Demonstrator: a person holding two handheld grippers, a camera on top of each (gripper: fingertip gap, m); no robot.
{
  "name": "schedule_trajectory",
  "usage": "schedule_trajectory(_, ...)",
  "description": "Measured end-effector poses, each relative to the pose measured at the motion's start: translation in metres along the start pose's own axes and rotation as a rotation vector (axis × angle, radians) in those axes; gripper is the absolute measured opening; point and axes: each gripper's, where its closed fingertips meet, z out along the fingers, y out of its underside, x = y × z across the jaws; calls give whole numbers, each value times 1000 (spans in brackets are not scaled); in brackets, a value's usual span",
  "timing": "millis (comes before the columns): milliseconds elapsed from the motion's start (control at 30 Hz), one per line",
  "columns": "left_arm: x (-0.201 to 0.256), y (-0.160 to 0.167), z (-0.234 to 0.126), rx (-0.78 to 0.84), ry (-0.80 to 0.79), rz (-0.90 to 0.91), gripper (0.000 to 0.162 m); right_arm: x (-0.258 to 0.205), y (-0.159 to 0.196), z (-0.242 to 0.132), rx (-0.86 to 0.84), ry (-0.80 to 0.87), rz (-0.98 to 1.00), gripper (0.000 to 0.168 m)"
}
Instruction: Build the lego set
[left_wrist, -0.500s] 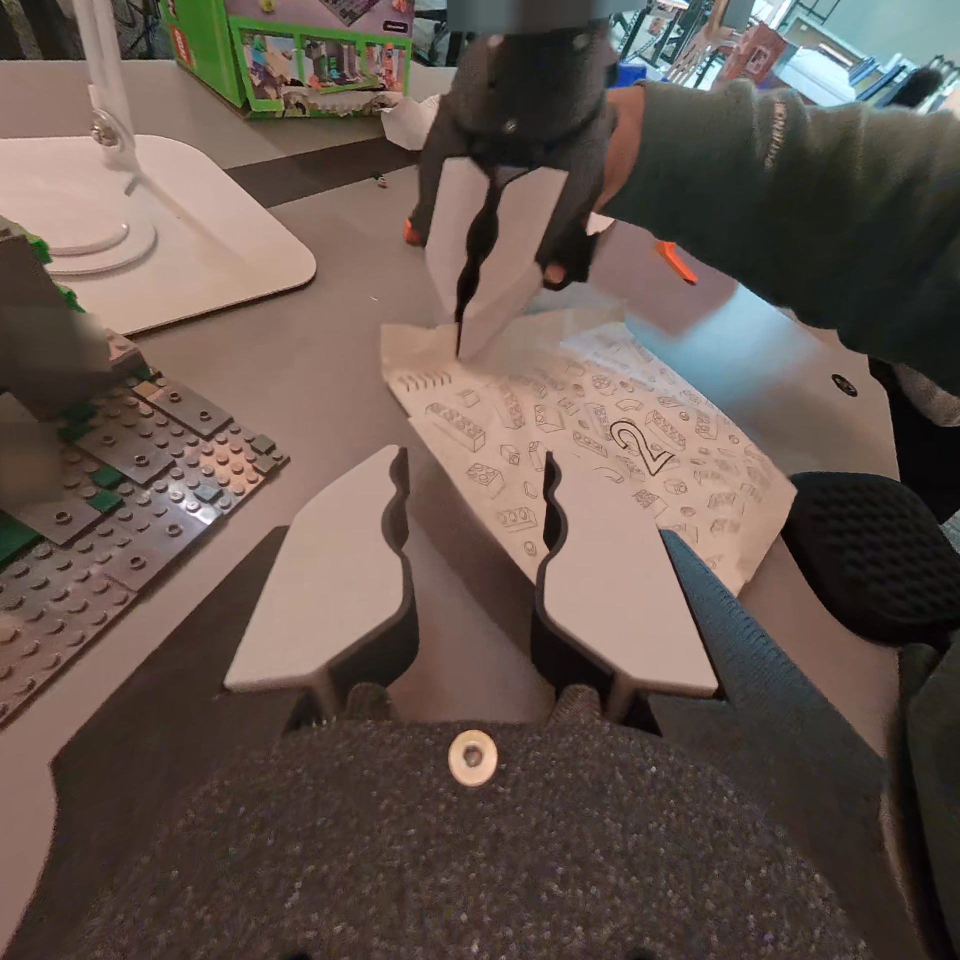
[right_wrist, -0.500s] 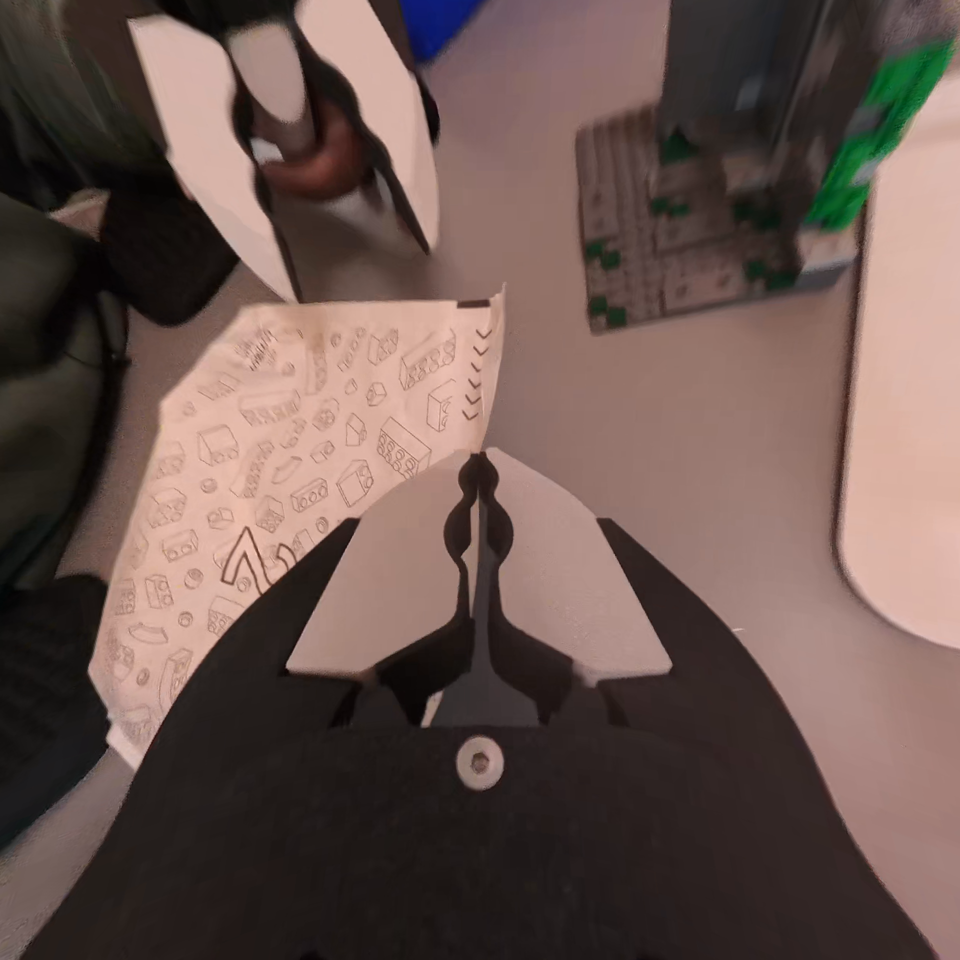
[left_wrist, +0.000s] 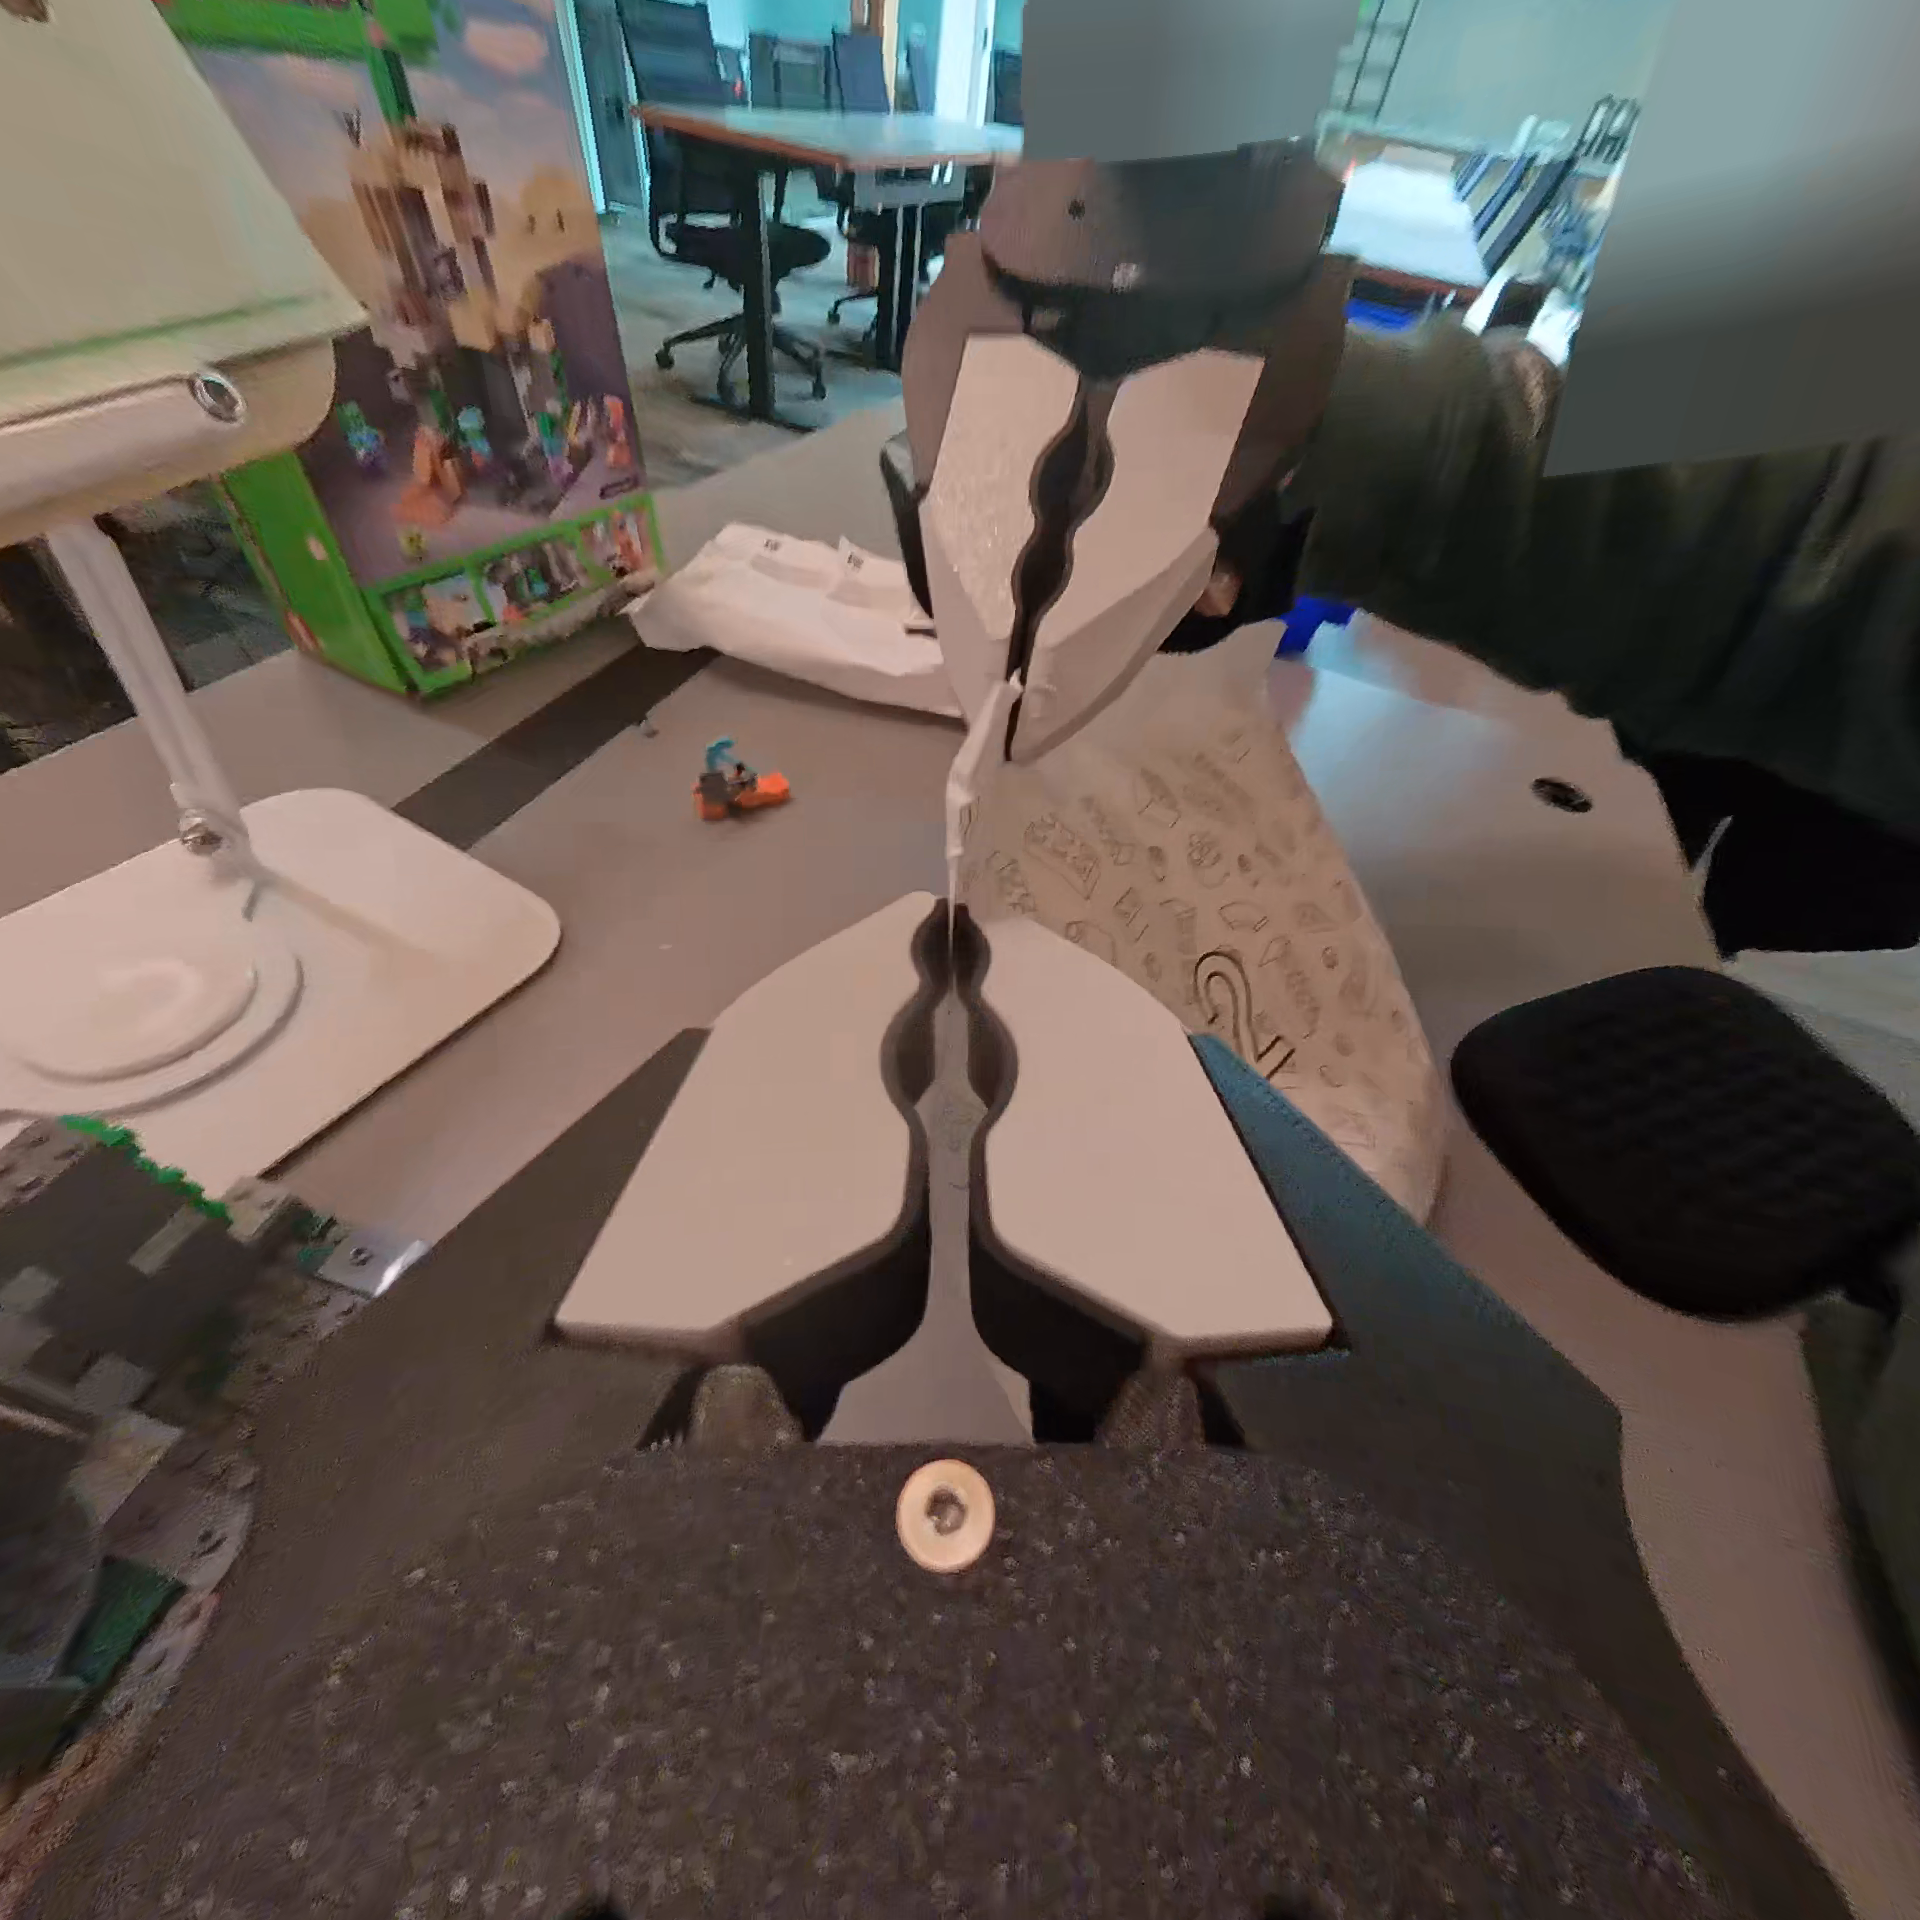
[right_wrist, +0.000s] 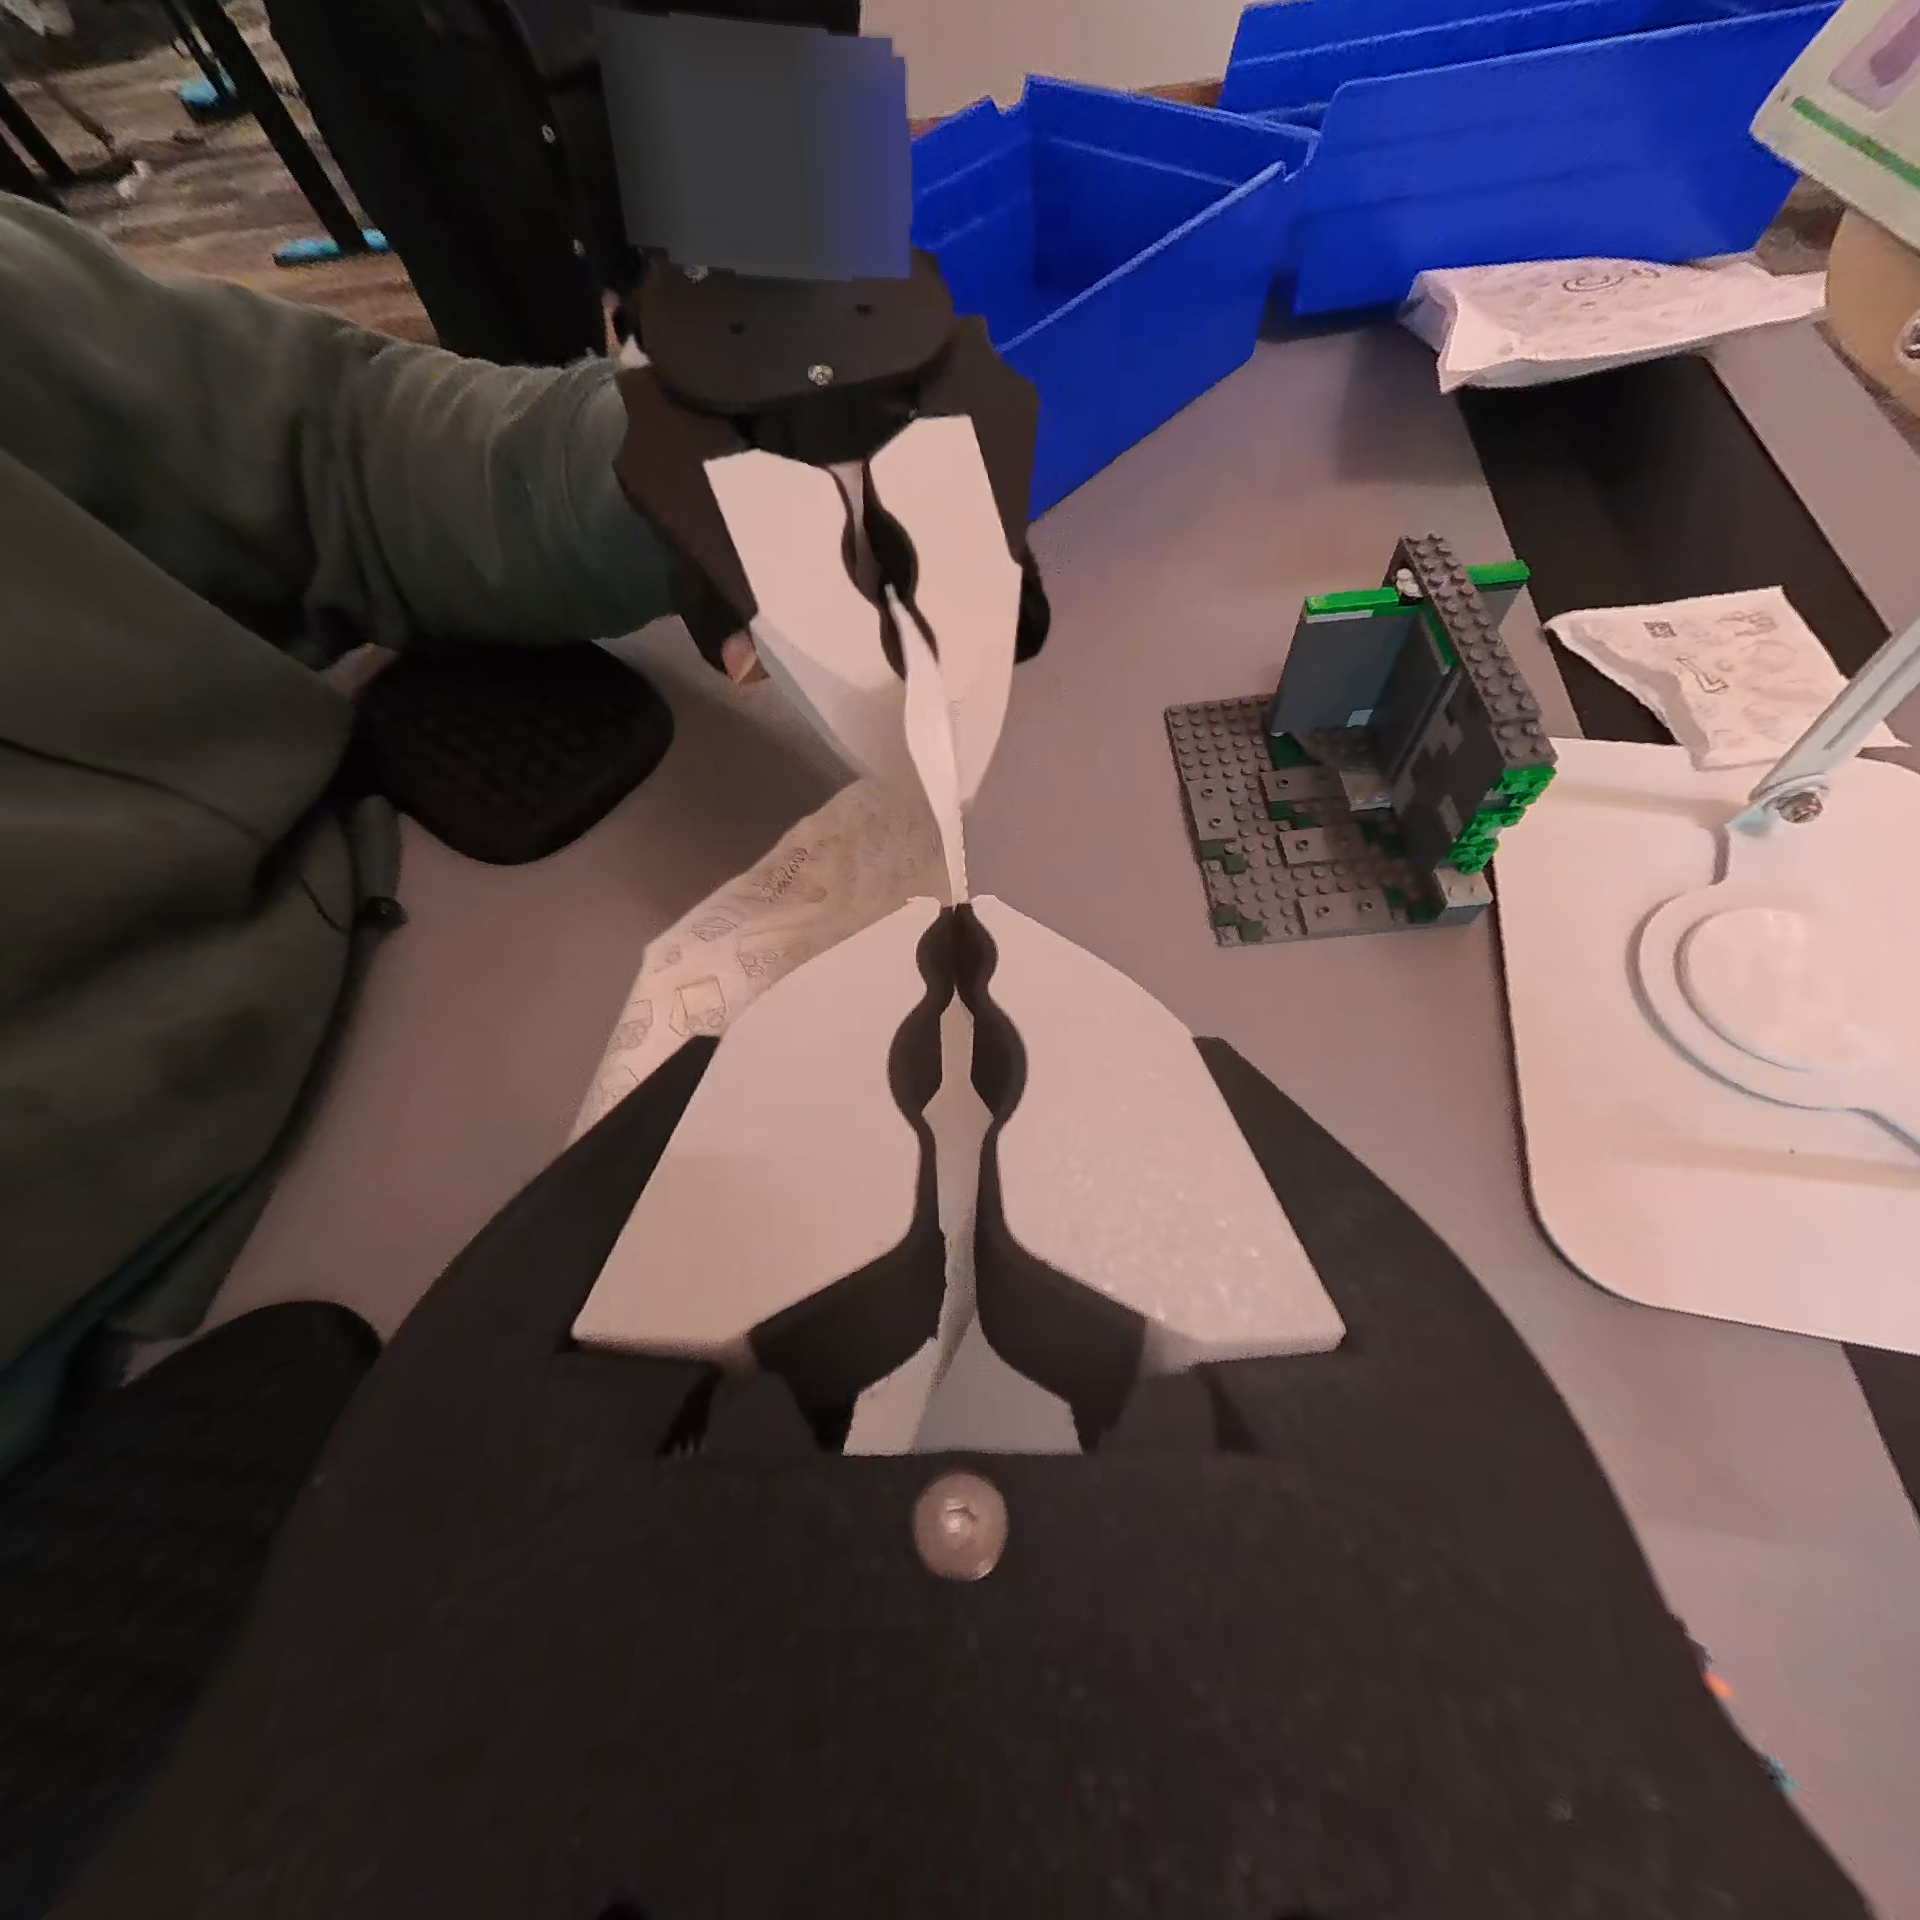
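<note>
Both tools are clamped on the top edge of the printed paper bag (left_wrist: 1226, 914): the left tool (left_wrist: 951, 920) and the right tool (left_wrist: 1013, 717) face each other, holding it up above the grey desk (left_wrist: 644, 914). Pulled unevenly, the bag could burst and scatter its pieces across the desk or onto the floor. The half-built model (right_wrist: 1382, 758) stands near a white lamp base (right_wrist: 1714, 1049) and blue bins (right_wrist: 1143, 239), in an office.

Two black gripper (left_wrist: 948, 914) (right_wrist: 956, 912) bodies, white wavy-edged fingers (left_wrist: 790, 1132), silver screws, grey-green sleeves (right_wrist: 260, 468).
</note>
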Motion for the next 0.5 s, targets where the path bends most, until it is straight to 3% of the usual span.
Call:
schedule_trajectory(133, 11, -4, -4, -38, 64, -47, 0, -8, -2, -1, -3, -2, 2, 0)
schedule_trajectory(233, 13, -3, -8, -92, 78, -62, 0, -7, -5, 2, -66, 64, -107, 0)
schedule_trajectory(367, 15, -2, -13, -157, 86, -44, 0, -10, -22, 9, -203, 124, -292, 18)
schedule_trajectory(500, 20, 0, -11, -209, 101, -18, 0, -16, -40, 23, -347, 86, -409, 23)
